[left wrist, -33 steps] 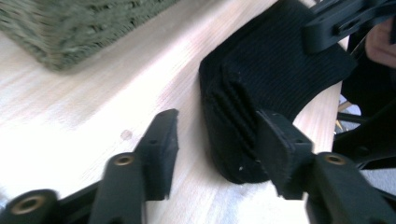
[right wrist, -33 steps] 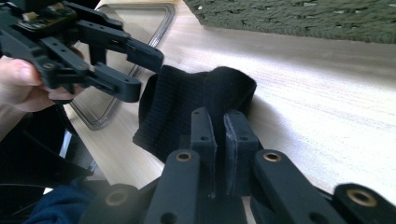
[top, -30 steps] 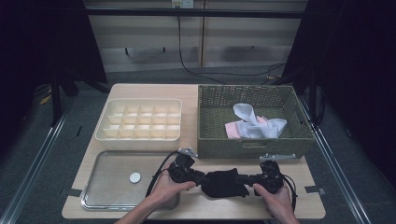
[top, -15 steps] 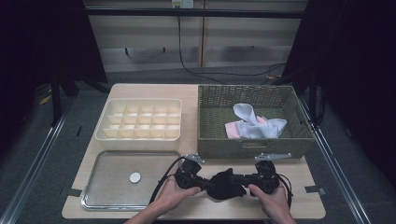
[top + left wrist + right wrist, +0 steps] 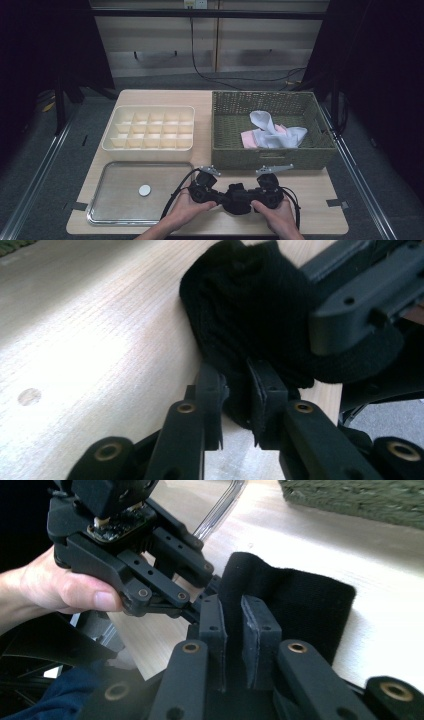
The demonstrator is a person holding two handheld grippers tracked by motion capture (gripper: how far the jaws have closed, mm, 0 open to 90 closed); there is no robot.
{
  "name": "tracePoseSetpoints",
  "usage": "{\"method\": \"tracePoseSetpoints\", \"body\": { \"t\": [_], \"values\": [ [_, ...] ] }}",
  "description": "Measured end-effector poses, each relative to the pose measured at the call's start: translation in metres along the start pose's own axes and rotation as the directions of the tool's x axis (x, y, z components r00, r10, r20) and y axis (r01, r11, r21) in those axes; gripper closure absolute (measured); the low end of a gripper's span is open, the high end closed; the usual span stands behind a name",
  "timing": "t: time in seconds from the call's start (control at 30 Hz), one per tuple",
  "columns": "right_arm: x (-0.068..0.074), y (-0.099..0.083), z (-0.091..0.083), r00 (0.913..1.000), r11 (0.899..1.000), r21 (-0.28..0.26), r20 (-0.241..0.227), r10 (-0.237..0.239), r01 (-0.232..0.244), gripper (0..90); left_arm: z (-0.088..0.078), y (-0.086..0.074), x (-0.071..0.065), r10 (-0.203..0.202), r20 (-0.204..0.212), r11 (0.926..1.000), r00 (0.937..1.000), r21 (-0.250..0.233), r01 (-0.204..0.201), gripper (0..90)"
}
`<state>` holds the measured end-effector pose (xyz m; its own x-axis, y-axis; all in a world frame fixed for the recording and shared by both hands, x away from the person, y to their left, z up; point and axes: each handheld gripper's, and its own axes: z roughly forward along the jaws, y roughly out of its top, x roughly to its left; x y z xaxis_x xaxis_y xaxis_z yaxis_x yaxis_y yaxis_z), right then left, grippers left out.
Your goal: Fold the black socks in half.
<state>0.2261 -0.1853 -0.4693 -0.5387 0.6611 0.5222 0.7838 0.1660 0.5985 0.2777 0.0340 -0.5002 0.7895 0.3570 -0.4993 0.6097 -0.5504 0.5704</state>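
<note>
A black sock lies bunched on the wooden table near its front edge, between my two grippers. My left gripper comes in from the left, and in the left gripper view it is shut on a fold of the sock. Its jaws have just been closing on the cloth and then eased slightly. My right gripper faces it from the right. In the right gripper view it pinches the sock's upright edge, with the left gripper just beyond.
A cream divider box stands at the back left. To its right, a wicker basket holds white and pink socks. A metal tray with a small white disc lies at the front left, beside my left hand.
The two grippers have come closer together, the right one sliding left. The sock between them is now shorter and more bunched.
</note>
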Motion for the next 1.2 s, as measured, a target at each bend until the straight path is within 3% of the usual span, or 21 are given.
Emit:
{"method": "tracePoseSetpoints", "body": {
  "t": [0.2, 0.33, 0.6, 0.67, 0.73, 0.9, 0.97, 1.03, 1.07, 1.1, 1.2],
  "values": [
    [0.001, -0.003, 0.006, 0.9999, 1.000, 0.012, -0.011, -0.008, 0.008, 79.3, -0.004, -0.002, 0.003, 0.004, -0.017, 1.0000, 0.9999, -0.001, -0.004, 70.6],
    [-0.001, -0.003, 0.009, 0.9999, 1.000, 0.012, -0.009, -0.005, 0.005, 79.9, -0.013, -0.002, 0.008, -0.019, -0.020, 0.9997, 0.9996, -0.014, 0.019, 68.3],
    [-0.001, -0.005, 0.017, 0.9998, 1.000, 0.022, 0.011, -0.015, 0.014, 81.9, -0.036, 0.004, 0.017, -0.052, -0.028, 0.9930, 0.9982, -0.108, 0.049, 69.3],
    [-0.001, -0.006, 0.019, 0.9999, 1.000, 0.023, 0.009, -0.014, 0.014, 82.1, -0.041, 0.008, 0.017, -0.038, -0.023, 0.9910, 0.9990, -0.129, 0.035, 64.0],
    [-0.001, -0.006, 0.019, 0.9999, 1.000, 0.019, 0.005, -0.010, 0.010, 82.1, -0.041, 0.010, 0.015, -0.039, -0.002, 0.9875, 0.9992, -0.153, 0.039, 60.4],
    [0.000, -0.006, 0.019, 0.9999, 1.000, 0.013, 0.003, -0.012, 0.012, 81.3, -0.031, 0.012, 0.014, -0.046, 0.017, 0.9896, 0.9988, -0.136, 0.047, 58.3],
    [0.000, -0.006, 0.018, 0.9999, 1.000, 0.011, 0.003, -0.015, 0.015, 80.5, -0.028, 0.012, 0.016, -0.070, 0.050, 0.9874, 0.9963, -0.139, 0.077, 61.5],
    [0.001, -0.006, 0.017, 0.9999, 1.000, 0.016, -0.001, -0.016, 0.016, 80.1, -0.027, 0.010, 0.020, -0.124, 0.100, 0.9798, 0.9873, -0.145, 0.138, 65.5],
    [0.001, -0.006, 0.016, 0.9999, 1.000, 0.015, 0.001, -0.016, 0.016, 79.6, -0.026, 0.009, 0.020, -0.122, 0.105, 0.9793, 0.9869, -0.149, 0.137, 69.6],
    [0.001, -0.006, 0.016, 0.9999, 1.000, 0.014, 0.001, -0.015, 0.015, 78.7, -0.026, 0.008, 0.020, -0.101, 0.085, 0.9835, 0.9912, -0.142, 0.113, 72.4],
    [0.004, -0.005, 0.015, 0.9998, 1.000, 0.012, 0.001, -0.018, 0.018, 72.9, -0.026, 0.009, 0.017, -0.085, 0.059, 0.9861, 0.9946, -0.138, 0.092, 79.9]
  ]
}}
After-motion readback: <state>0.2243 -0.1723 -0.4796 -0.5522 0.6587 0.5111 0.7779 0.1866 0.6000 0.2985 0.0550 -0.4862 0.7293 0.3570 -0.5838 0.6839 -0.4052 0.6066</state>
